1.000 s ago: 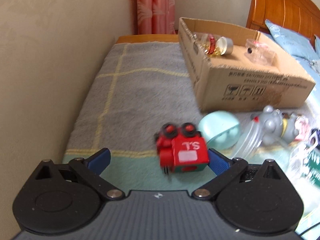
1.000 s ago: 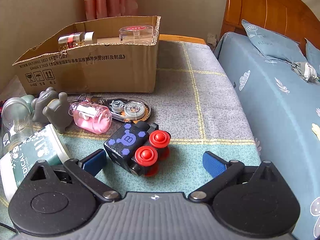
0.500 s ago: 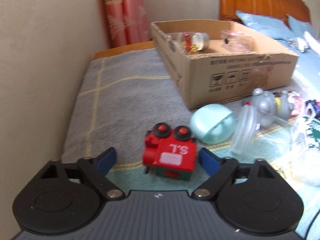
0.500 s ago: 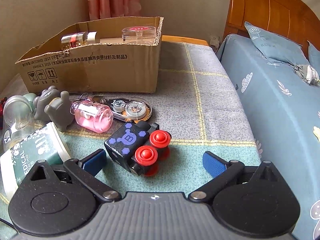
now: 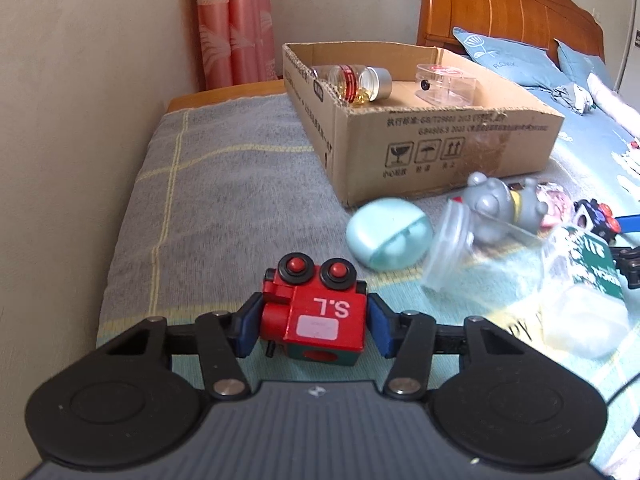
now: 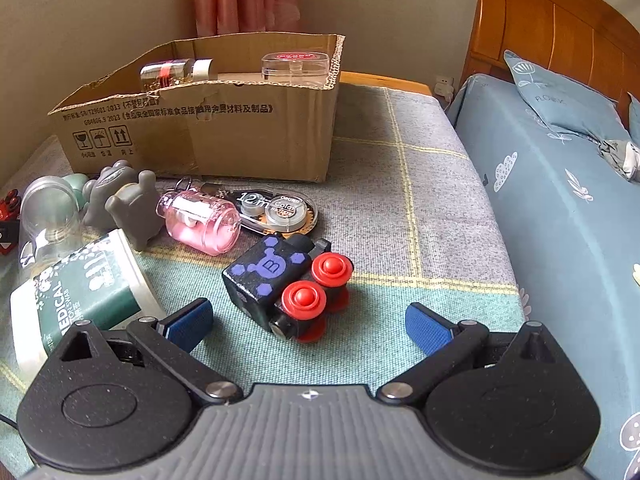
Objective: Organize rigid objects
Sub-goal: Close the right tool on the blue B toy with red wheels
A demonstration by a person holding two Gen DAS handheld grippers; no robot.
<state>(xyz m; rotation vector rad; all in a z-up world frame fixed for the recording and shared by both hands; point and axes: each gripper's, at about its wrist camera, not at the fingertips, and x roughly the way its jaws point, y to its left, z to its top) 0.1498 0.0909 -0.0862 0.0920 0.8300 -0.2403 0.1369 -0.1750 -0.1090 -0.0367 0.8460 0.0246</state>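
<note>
Left gripper [image 5: 314, 322]: fingers clamped on red toy [image 5: 316, 312]. Right gripper [image 6: 308, 322]: fingers wide apart, black toy [image 6: 280, 280] between, untouched.

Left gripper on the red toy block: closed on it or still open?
Closed on it: the left gripper has both blue pads pressed against the red toy block.

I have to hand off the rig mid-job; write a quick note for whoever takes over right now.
Left gripper: shut on the red toy train, low over the blanket.
Right gripper: open, around the black toy train, not touching it.
Done: a pill bottle and a clear plastic case lie in the cardboard box.
Left: both trains, teal round case, grey figurine, pink bottle, correction tape, clear jar, swab tub lie outside the box.
</note>
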